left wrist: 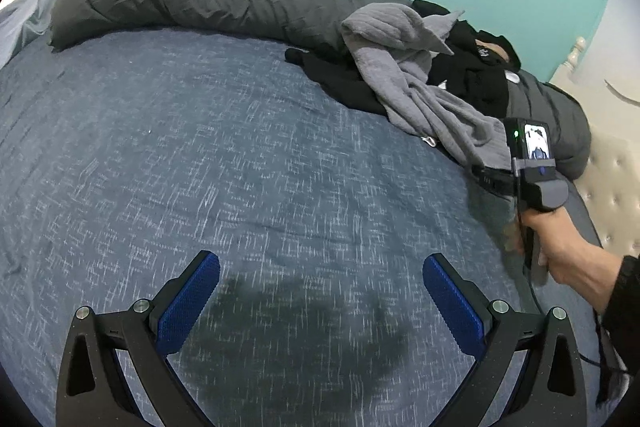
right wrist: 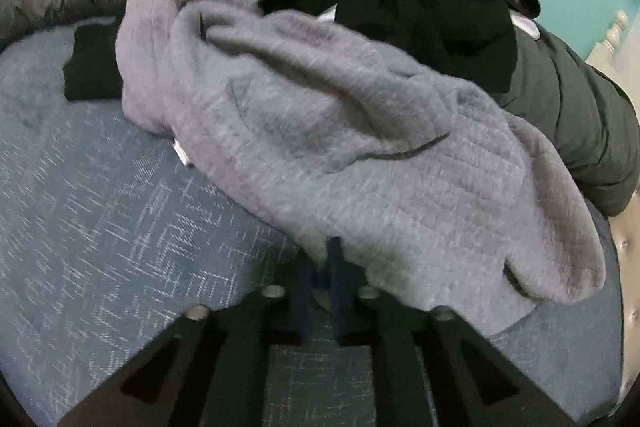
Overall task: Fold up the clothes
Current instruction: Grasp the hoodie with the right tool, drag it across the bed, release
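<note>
Right hand-held gripper [right wrist: 322, 267] pinched on grey garment [right wrist: 340, 155] hem; left hand-held gripper [left wrist: 320, 291] spread over bare bedspread [left wrist: 200, 147].

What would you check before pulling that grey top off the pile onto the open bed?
1. Right gripper shut on the edge of the grey garment: ok.
2. Left gripper open and empty, ready to help: ok.
3. Open stretch of blue bedspread to spread it on: ok.
4. Grey garment free of the black clothes: not ok, they overlap.
5. How much cloth the fingers hold: cannot tell, blurred.
</note>
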Available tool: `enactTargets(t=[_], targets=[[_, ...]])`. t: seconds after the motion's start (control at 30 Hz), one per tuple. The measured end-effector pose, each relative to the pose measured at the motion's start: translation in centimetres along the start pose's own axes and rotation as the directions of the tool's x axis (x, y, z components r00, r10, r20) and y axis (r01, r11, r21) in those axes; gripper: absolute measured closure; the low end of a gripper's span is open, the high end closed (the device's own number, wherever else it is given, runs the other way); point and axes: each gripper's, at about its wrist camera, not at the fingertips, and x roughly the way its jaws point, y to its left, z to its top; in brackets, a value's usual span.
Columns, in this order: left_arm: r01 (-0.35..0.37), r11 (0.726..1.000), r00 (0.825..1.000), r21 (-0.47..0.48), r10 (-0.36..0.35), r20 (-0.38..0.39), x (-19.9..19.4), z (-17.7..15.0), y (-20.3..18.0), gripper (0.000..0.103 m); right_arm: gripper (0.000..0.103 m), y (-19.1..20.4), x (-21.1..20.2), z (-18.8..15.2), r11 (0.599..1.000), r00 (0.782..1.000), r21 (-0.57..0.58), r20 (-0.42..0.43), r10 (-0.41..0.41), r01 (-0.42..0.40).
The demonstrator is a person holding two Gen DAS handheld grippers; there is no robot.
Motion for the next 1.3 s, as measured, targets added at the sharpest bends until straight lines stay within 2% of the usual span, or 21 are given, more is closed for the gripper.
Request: enactTargets(t=[0.17, 0.33, 0.43, 0.57, 0.73, 0.9, 1.03, 1.17, 1.23, 1.3], targets=[[0.009, 1.000, 1.000, -0.014, -0.009, 0.007, -1.8, -1.3, 0.7, 0.000, 0.100, -0.3, -4.8, -1.0, 0.998, 0.993, -0.005, 0.105, 0.057, -0.057], [0.011, 1.000, 0.999, -0.021, -0.010, 0.039, -5.5, -2.9, 0.9, 0.000, 0.100, -0.8, -10.7, -2.6, 0.990, 0.974, 0.017, 0.180, 0.136, -0.141], [0.012, 1.000, 0.998, -0.018, -0.011, 0.056, -7.8, -4.0, 0.9, 0.000, 0.100, -0.8, -14.8, -3.7, 0.981, 0.955, 0.024, 0.232, 0.184, -0.194], [0.028, 0.999, 0.996, -0.034, -0.025, 0.088, -10.8, -6.1, 1.2, 0.000, 0.100, -0.2, -20.9, -6.2, 0.963, 0.920, -0.005, 0.295, 0.259, -0.270], [0.051, 0.998, 0.991, -0.032, -0.047, 0.124, -14.5, -9.1, 1.5, 0.000, 0.100, 1.9, -27.4, -10.1, 0.935, 0.881, -0.013, 0.331, 0.338, -0.354], [0.079, 0.996, 0.986, -0.036, -0.073, 0.147, -18.5, -12.5, 1.9, 0.000, 0.100, 4.5, -35.3, -15.2, 0.896, 0.836, -0.016, 0.355, 0.419, -0.443], [0.083, 0.996, 0.984, -0.043, -0.074, 0.165, -22.2, -15.1, 2.3, 0.000, 0.100, 7.1, -40.5, -18.6, 0.881, 0.824, -0.038, 0.337, 0.456, -0.472], [0.071, 0.995, 0.979, -0.067, -0.057, 0.198, -26.1, -17.2, 3.3, 0.000, 0.100, 9.7, -43.8, -21.7, 0.852, 0.812, -0.040, 0.283, 0.510, -0.522], [0.055, 0.996, 0.975, -0.069, -0.039, 0.218, -27.4, -18.1, 3.8, 0.000, 0.100, 10.7, -44.3, -22.9, 0.836, 0.807, -0.018, 0.250, 0.535, -0.549], [0.038, 0.997, 0.973, -0.069, -0.021, 0.229, -28.2, -19.0, 4.1, 0.000, 0.100, 11.8, -43.7, -23.9, 0.838, 0.818, -0.005, 0.210, 0.535, -0.546]])
